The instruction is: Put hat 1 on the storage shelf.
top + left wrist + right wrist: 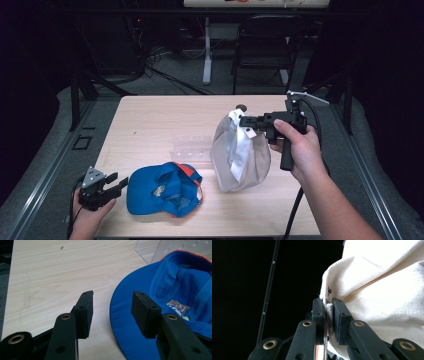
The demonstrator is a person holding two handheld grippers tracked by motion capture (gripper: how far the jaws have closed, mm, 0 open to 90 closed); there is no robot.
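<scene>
Fabric of a cream-grey cap point(239, 157) is pinched between the fingers point(339, 315) of the right gripper point(246, 121), which clamp a folded edge of the cloth near the cap's top. The cap hangs from that grip above the right half of the table point(150, 120), its crown drooping downward; whether its lowest part touches the wood cannot be told. A small white tag dangles just below the pinch point. The right hand point(295, 145) holds the gripper level, pointing toward the left of the high view.

At the near left corner, the left gripper point(116, 182) sits low over the table with its fingers point(85, 313) spread apart and nothing between their pads. Its fingers point at a blue cap point(162, 189) with orange trim, which lies upside down on the table, brim toward the gripper. In the left gripper view the brim's edge runs under the gap, untouched by either pad.

A clear plastic stand point(192, 148) rests on the table between the two caps.
</scene>
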